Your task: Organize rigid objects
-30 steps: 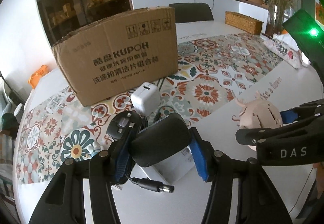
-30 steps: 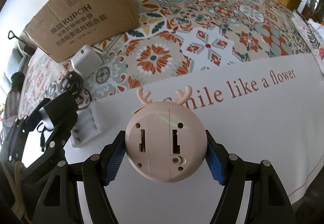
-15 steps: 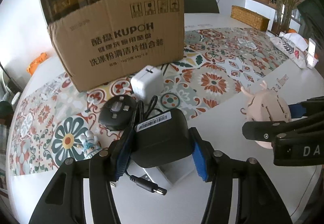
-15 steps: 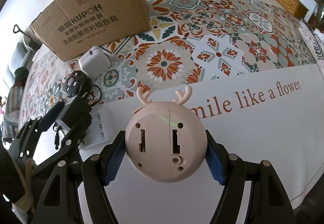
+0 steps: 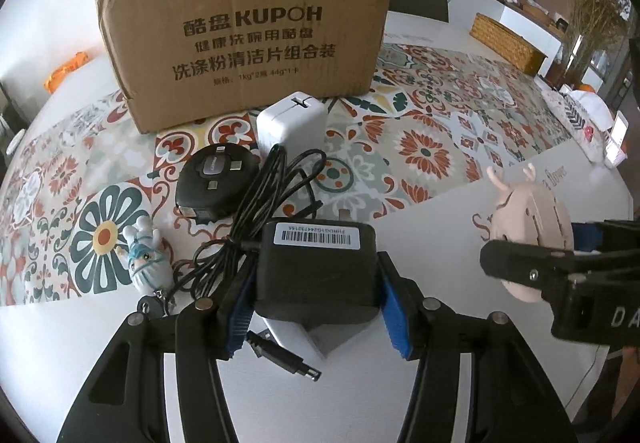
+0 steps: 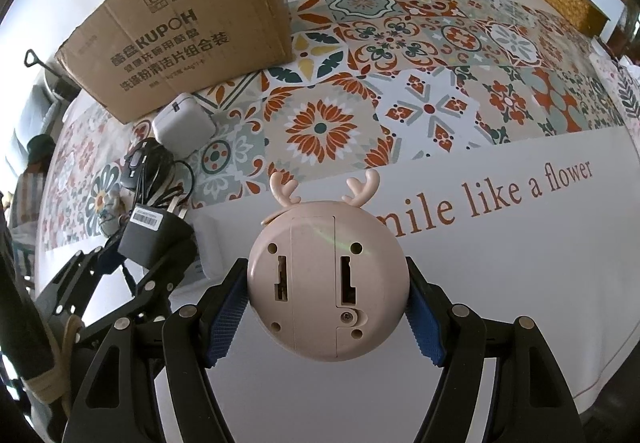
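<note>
Left gripper (image 5: 316,299): fingers clamped on the flanks of a black power adapter (image 5: 316,271), barcode label up, its cable (image 5: 272,199) trailing forward in a loose bundle onto the patterned cloth, the barrel plug (image 5: 286,357) hanging just under the fingers. Right gripper (image 6: 326,311): fingers closed on a round pink deer-antlered gadget (image 6: 328,281), back panel toward the camera, held clear of the tabletop (image 6: 500,283). Both task items are thus in hand, not yet put away. The cardboard box (image 5: 244,31) stands well beyond the left fingers; likely the destination, though that is my guess, and its opening is not visible from here. To do this step well: lift the adapter high enough that the cable comes free of the black puck-shaped device (image 5: 218,183) it lies against, and watch that the dangling plug does not drag the small rabbit figurine (image 5: 148,263) to the left of the fingers. Keep the two grippers apart; they sit near each other. Count: one box, one black adapter, one white charger brick (image 5: 290,123) ahead of the fingers just in front of the box, one black puck, one figurine, one pink gadget, one white flat item (image 5: 316,337) partly hidden beneath the adapter, identity unclear.
</note>
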`<state>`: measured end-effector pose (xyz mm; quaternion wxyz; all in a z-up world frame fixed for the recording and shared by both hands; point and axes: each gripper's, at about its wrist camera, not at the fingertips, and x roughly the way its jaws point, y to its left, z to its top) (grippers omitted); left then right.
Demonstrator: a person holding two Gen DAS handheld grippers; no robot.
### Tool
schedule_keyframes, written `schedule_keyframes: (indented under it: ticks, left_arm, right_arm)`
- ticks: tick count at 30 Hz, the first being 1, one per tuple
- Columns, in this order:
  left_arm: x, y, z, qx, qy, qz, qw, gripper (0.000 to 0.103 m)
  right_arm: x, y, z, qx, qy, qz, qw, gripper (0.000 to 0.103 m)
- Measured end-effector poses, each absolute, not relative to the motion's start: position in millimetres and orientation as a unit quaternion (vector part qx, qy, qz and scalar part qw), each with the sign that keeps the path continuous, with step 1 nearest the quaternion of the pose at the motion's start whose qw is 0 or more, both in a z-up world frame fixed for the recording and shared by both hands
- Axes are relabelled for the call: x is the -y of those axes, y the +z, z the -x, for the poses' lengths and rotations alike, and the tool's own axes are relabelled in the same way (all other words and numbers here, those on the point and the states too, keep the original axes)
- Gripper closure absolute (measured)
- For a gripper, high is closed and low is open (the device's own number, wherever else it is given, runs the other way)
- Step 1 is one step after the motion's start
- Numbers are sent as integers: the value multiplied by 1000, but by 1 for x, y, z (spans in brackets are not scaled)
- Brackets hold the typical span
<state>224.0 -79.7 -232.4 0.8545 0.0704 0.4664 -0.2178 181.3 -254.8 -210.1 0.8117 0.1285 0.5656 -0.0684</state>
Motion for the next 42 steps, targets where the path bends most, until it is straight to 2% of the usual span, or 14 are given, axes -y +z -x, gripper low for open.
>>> schedule_keyframes:
  ticks: [12, 22, 42]
  left_arm:
    - [81, -228, -223, -438, -213, -81, 870, 47]
    - [74, -188, -217, -410, -201, -84, 886, 47]
    - [45, -84, -231, -357, -121, -41, 925, 47]
  right_arm:
    - [252, -214, -183, -571, -63, -126, 809, 31]
    - [252, -201, -184, -557, -58, -125, 819, 31]
    - [235, -102, -207, -458, -10, -112, 882, 31]
